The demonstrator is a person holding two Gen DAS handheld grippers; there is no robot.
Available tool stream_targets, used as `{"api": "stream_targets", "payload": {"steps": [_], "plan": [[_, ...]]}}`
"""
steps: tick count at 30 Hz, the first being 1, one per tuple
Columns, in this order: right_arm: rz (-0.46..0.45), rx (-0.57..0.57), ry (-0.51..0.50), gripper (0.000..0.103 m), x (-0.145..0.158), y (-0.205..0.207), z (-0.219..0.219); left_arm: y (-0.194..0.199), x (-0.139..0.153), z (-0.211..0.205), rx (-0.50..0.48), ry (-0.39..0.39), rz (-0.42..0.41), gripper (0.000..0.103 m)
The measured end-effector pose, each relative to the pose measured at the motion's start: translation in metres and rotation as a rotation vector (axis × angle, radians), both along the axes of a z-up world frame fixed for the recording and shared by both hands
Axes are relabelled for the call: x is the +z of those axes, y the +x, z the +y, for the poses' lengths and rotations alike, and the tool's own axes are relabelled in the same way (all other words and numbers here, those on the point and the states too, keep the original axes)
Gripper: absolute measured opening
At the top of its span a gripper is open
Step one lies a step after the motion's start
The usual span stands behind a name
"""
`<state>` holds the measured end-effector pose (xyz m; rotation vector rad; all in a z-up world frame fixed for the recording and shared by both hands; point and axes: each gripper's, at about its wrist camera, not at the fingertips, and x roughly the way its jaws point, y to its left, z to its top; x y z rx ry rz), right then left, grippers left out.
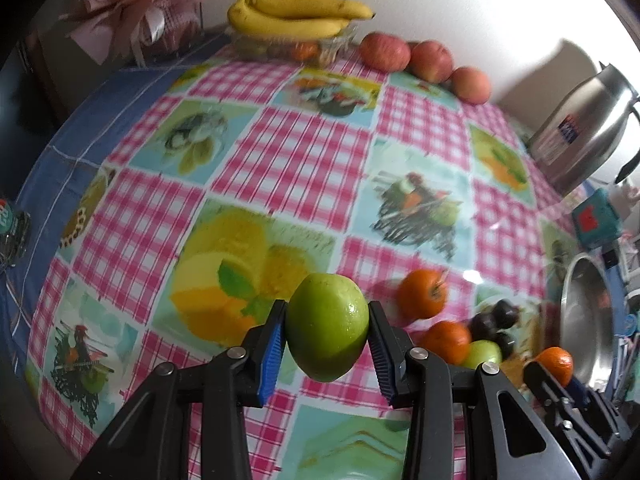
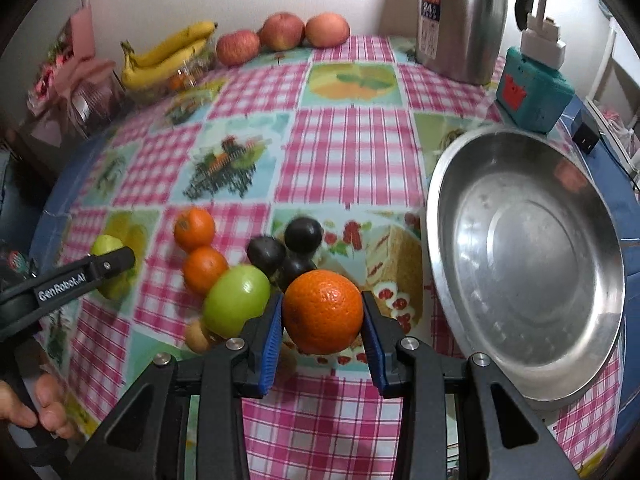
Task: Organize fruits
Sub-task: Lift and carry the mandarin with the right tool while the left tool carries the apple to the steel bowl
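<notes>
- The left gripper [image 1: 327,330] holds a green fruit [image 1: 327,328] between its blue pads [image 1: 272,356], which press on both sides of it; the fruit hangs above the checked tablecloth [image 1: 304,152], clear of the cloth.
- The right gripper [image 2: 322,312] is clamped on an orange [image 2: 322,311], just left of the steel bowl [image 2: 448,184], which stands empty.
- Left of the steel bowl a heap of loose fruit lies on the cloth: a second green fruit [image 2: 236,302] touching the right gripper's left finger, two small oranges [image 2: 195,229] one behind the other, and three dark plums [image 2: 303,234] bunched together.
- A small brownish fruit [image 2: 197,336] peeks out under the second green fruit.
- Well behind the steel bowl, along the wall, three red apples [image 2: 282,31] sit in a row, with a bunch of bananas [image 2: 168,58] on a clear dish to their left.
- A steel flask [image 2: 460,20] stands beyond the bowl's far rim, and a teal box [image 2: 534,92] with a white plug in it lies just to the flask's right.
- In the right wrist view a person's hand [image 2: 44,408] grips the left tool's handle, far left of the bowl.
</notes>
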<state>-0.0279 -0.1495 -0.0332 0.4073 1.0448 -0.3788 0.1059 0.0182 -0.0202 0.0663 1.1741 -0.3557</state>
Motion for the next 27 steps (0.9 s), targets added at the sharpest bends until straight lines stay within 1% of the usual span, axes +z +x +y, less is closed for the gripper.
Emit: {"api": "stream_targets", "payload": {"steps": [4, 6, 9, 11, 14, 17, 22, 27], "plan": [[-0.017, -0.015, -0.020, 0.038, 0.011, 0.002, -0.001, -0.002, 0.019, -0.011, -0.014, -0.052, -0.029, 0.042], [-0.013, -0.020, -0.045, 0.038, 0.015, 0.005, -0.002, -0.004, 0.026, -0.019, -0.030, -0.059, -0.045, 0.042], [-0.015, -0.042, -0.055, 0.038, 0.018, 0.006, -0.006, -0.004, 0.032, -0.032, -0.053, -0.064, -0.059, 0.042], [-0.032, -0.062, -0.051, 0.038, 0.024, 0.005, -0.013, -0.006, 0.035, -0.045, -0.076, -0.066, -0.064, 0.042], [-0.050, -0.083, -0.077, 0.038, 0.033, 0.005, -0.022, -0.011, 0.036, -0.062, -0.106, -0.062, -0.073, 0.042], [-0.062, -0.122, -0.067, 0.038, 0.036, 0.002, -0.036, -0.014, 0.037, -0.080, -0.139, -0.055, -0.081, 0.042], [-0.022, -0.207, -0.087, 0.038, 0.034, -0.008, -0.063, -0.024, 0.037, -0.107, -0.199, -0.041, -0.092, 0.042], [0.030, -0.341, -0.089, 0.038, 0.025, -0.034, -0.099, -0.048, 0.037, -0.141, -0.303, -0.009, -0.120, 0.042]]}}
